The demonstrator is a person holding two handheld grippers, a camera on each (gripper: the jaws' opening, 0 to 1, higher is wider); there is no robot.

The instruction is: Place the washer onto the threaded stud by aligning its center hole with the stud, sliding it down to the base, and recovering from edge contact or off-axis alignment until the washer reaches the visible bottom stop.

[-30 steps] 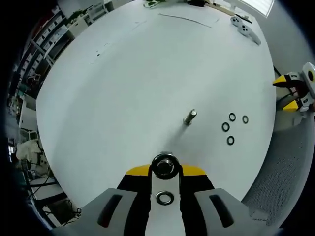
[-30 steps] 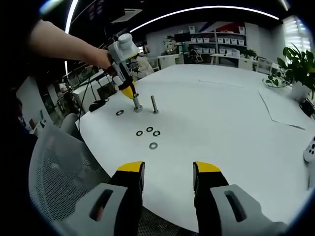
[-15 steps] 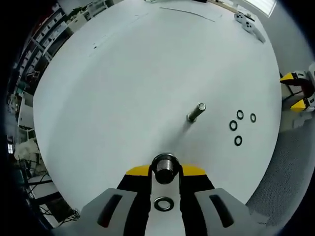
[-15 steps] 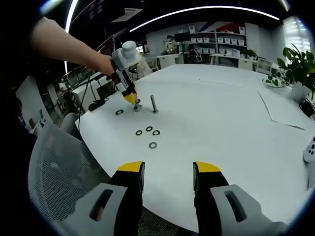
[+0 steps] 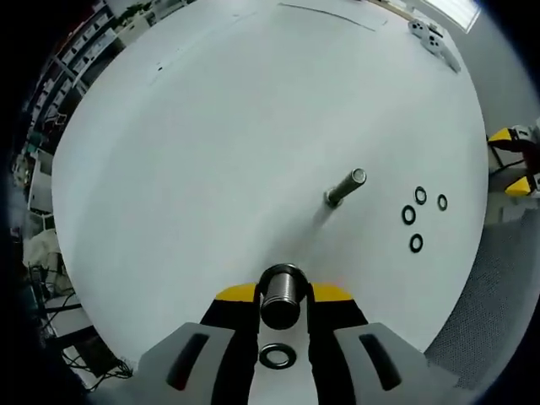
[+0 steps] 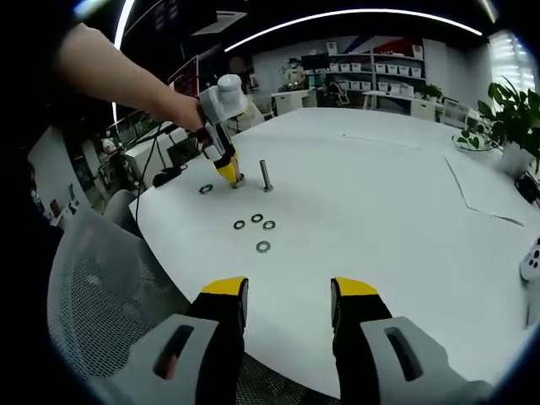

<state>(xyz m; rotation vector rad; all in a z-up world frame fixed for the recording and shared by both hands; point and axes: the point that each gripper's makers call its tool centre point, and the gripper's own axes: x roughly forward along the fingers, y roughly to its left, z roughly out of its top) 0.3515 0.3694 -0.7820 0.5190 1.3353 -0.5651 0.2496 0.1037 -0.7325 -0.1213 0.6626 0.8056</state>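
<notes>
My left gripper [image 5: 283,291] is shut on a washer [image 5: 283,273] that is threaded over an upright stud [image 5: 283,308]. The washer is low on the stud, and the threaded shaft rises through it toward the camera. In the right gripper view the left gripper [image 6: 228,171] leans in from a person's hand, its yellow tips near the foot of that stud [image 6: 239,180]. A second bare stud [image 5: 344,187] [image 6: 266,175] stands close by. A spare washer [image 5: 277,356] [image 6: 206,189] lies on the table behind the jaws. My right gripper [image 6: 287,299] hangs open and empty over the table's near edge.
Several loose washers [image 5: 416,243] [image 6: 263,246] lie on the round white table [image 5: 211,152] beside the bare stud. A grey mesh chair [image 6: 110,287] stands at the table edge. A potted plant [image 6: 506,126], a paper sheet [image 6: 485,190] and a game controller [image 5: 434,38] lie further off.
My left gripper has sunk lower along the stud, so more threaded shaft shows above the washer. The right gripper has stayed where it was.
</notes>
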